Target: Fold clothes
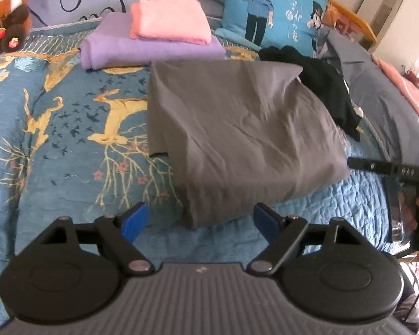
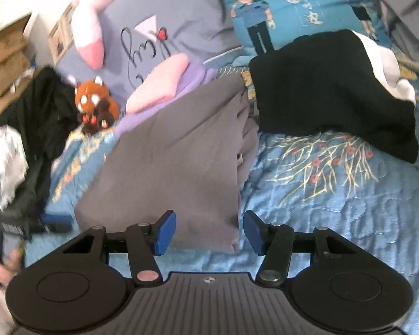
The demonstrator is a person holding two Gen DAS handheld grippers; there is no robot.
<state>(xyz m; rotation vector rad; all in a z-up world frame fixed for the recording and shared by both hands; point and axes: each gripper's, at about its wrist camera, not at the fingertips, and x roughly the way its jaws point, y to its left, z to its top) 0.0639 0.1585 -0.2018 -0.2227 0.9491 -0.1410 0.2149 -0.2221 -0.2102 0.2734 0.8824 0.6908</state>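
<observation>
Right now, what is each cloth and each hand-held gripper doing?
Left hand-held gripper: open, holding nothing.
Right hand-held gripper: open, holding nothing.
Grey cloth: folded, flat on the bed.
Purple cloth: folded.
Pink towel: folded, stacked on the purple cloth.
Black garment: bunched up, unfolded.

My right gripper (image 1: pixel 388 167) shows only as a dark bar cut off by the right edge of my left wrist view, its fingertips hidden behind the grey garment (image 1: pixel 237 134). Through my right wrist view, my left gripper (image 2: pixel 53 220) is a blurred blue-and-black shape at the left edge, and I cannot tell its jaws there. My hand (image 2: pixel 5 265) beside it is blurred and cropped. The black garment (image 2: pixel 329 92) covers most of something white (image 2: pixel 388 67).
</observation>
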